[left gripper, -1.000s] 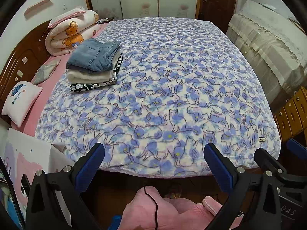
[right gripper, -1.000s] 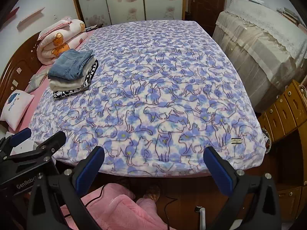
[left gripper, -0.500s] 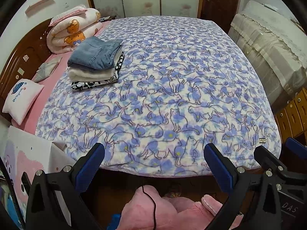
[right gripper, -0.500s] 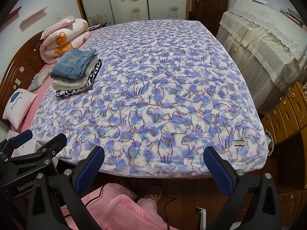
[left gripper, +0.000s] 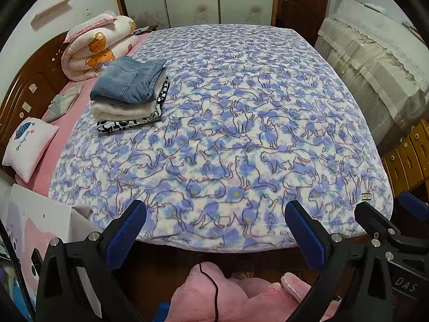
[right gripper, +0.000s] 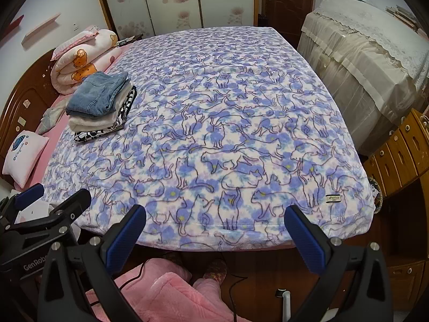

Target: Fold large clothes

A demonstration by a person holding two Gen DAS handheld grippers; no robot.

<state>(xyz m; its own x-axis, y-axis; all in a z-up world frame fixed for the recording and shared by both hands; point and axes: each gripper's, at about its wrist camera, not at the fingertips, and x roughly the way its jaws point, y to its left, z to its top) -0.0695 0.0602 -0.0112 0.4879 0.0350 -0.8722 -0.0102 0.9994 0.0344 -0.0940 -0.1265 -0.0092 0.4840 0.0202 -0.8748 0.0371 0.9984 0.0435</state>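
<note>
Both my claws spread wide, holding nothing, at the bed's foot.
My left gripper (left gripper: 214,232) and right gripper (right gripper: 214,230) hover before the blue-and-white cat-print fleece blanket (left gripper: 241,134); the folded stack of denim, cream and black-white clothes (left gripper: 130,95) rests on the blanket's far left.

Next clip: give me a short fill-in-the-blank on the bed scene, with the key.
1. The top garment of the folded stack is blue ____.
2. The blanket is printed with outlines of ____.
3. Both the left gripper and the right gripper are ____ and hold nothing.

Missing words: denim; cats; open
</note>
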